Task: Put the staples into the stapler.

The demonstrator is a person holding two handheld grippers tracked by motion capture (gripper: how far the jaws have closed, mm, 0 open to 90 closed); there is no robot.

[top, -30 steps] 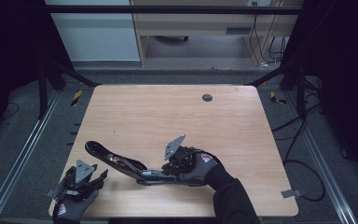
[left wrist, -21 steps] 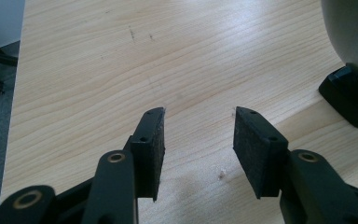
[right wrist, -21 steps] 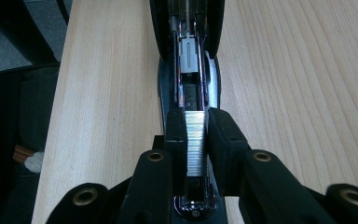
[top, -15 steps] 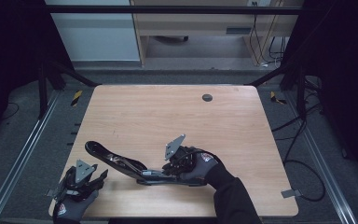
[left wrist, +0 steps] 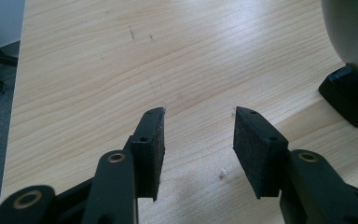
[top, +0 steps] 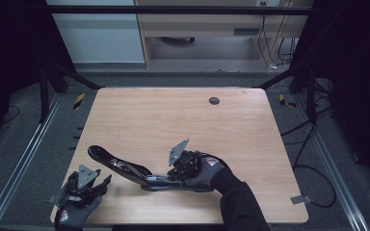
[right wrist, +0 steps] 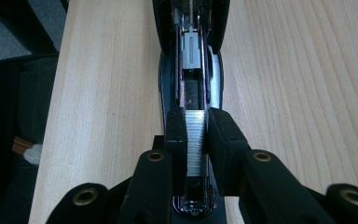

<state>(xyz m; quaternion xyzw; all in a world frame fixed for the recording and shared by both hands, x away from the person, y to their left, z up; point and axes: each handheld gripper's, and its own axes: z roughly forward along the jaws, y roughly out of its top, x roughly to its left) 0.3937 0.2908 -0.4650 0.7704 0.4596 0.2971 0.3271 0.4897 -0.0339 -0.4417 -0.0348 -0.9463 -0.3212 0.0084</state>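
- Right gripper (top: 160, 178), seen in the high view near the table's (top: 250, 144) front edge, is closed on a strip of staples over the opened stapler (top: 120, 166). The stapler's black lid slants up toward the left gripper (top: 105, 180), which hovers at the front left corner.
- Left gripper (left wrist: 199, 133), in the left gripper view, has its jaws apart with only bare wood between the pads. The stapler's (left wrist: 354, 60) end stands just off to the side, not touched.
- Right gripper (right wrist: 196, 135), in the right gripper view, pinches the staple strip (right wrist: 196, 135) by its two flat sides, directly above the stapler's (right wrist: 191, 60) open metal channel.
- The strip looks light, stiff and brittle, so it likely snaps if squeezed or bent; the flat sides are the sound hold. The stapler seems heavy enough to stay put, with a slick metal channel.
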